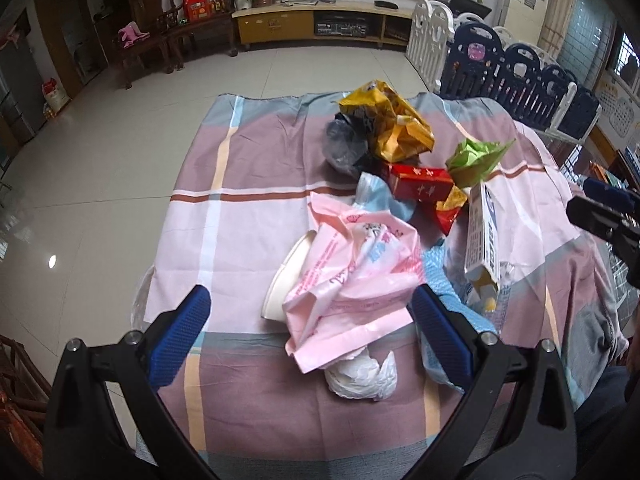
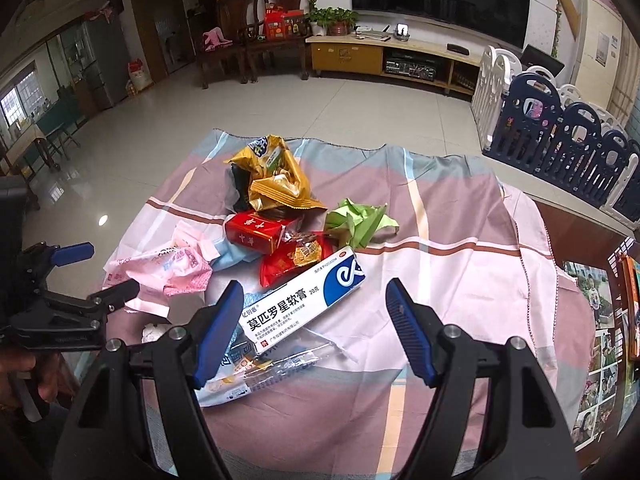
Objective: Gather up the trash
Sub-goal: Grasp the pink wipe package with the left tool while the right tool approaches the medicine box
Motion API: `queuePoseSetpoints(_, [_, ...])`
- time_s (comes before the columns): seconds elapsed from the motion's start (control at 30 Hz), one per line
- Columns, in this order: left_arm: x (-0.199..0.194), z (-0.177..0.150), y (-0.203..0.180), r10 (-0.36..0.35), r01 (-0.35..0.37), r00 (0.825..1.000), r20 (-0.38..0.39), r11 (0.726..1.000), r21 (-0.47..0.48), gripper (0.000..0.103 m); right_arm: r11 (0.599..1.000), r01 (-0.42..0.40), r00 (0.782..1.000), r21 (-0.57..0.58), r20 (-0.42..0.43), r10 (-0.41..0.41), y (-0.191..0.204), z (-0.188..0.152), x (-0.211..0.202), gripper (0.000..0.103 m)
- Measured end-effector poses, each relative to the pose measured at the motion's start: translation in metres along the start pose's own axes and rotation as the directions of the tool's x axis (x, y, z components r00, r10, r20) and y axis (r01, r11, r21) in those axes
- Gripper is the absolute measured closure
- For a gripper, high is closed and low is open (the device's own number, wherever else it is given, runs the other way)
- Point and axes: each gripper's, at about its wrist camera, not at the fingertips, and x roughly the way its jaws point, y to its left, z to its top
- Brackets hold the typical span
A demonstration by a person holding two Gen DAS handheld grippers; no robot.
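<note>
Trash is lying heaped mid-worktop on the checked cloth [image 1: 248, 168]. My left claw [image 1: 312, 336] is hanging with jaws apart over the pink plastic bag [image 1: 352, 276], gripping nothing. My right claw [image 2: 316, 332] is gaping empty above the white ointment box [image 2: 304, 300]. Yellow wrapper [image 2: 276, 176] is sitting far, red box [image 2: 252, 232] between.

On the plaid cloth [image 1: 256, 216] lie one crumpled pink plastic bag [image 1: 352, 280], one golden foil snack wrapper [image 1: 394, 120], one red cardboard carton [image 1: 420, 182], one crumpled green paper sheet [image 1: 476, 156], one white-and-blue ointment box [image 2: 304, 300], one white paper bowl [image 1: 288, 280] and one wadded white tissue [image 1: 362, 378].
</note>
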Motion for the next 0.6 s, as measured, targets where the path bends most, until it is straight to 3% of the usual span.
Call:
queuePoseSetpoints(0.17, [0.012, 0.0, -0.006, 0.017, -0.017, 1.0, -0.013, 1.0, 0.026, 0.003, 1.0, -0.002, 1.0, -0.01, -0.008, 0.002, 0.002, -0.002, 0.002, 0.031])
queuePoseSetpoints(0.23, [0.021, 0.001, -0.006, 0.021, -0.02, 0.999, -0.03, 0.999, 0.038, 0.015, 1.0, -0.003, 1.0, -0.014, -0.015, 0.003, 0.003, -0.002, 0.004, 0.031])
queuePoseSetpoints(0.27, [0.024, 0.001, -0.007, 0.018, -0.016, 0.999, -0.041, 0.999, 0.042, 0.036, 1.0, -0.003, 1.0, -0.015, -0.018, 0.003, 0.002, -0.002, 0.005, 0.031])
queuePoseSetpoints(0.3, [0.026, 0.002, -0.007, 0.015, -0.012, 0.998, -0.054, 0.999, 0.044, 0.066, 1.0, -0.004, 1.0, -0.015, -0.02, 0.004, 0.002, -0.003, 0.006, 0.031])
queuePoseSetpoints(0.37, [0.024, 0.003, -0.004, -0.001, 0.002, 0.999, -0.047, 1.0, 0.03, 0.086, 1.0, -0.006, 1.0, -0.013, -0.024, 0.006, 0.002, -0.003, 0.007, 0.031])
queuePoseSetpoints(0.47, [0.002, 0.007, -0.005, -0.02, 0.017, 0.999, 0.045, 0.999, 0.052, 0.092, 1.0, -0.005, 0.999, -0.01, -0.039, 0.004, 0.0, -0.004, 0.013, 0.031])
queuePoseSetpoints(0.6, [-0.023, 0.012, 0.003, -0.039, 0.037, 0.988, 0.146, 0.999, 0.017, 0.093, 1.0, 0.002, 0.998, -0.006, -0.066, -0.002, -0.002, -0.005, 0.022, 0.031])
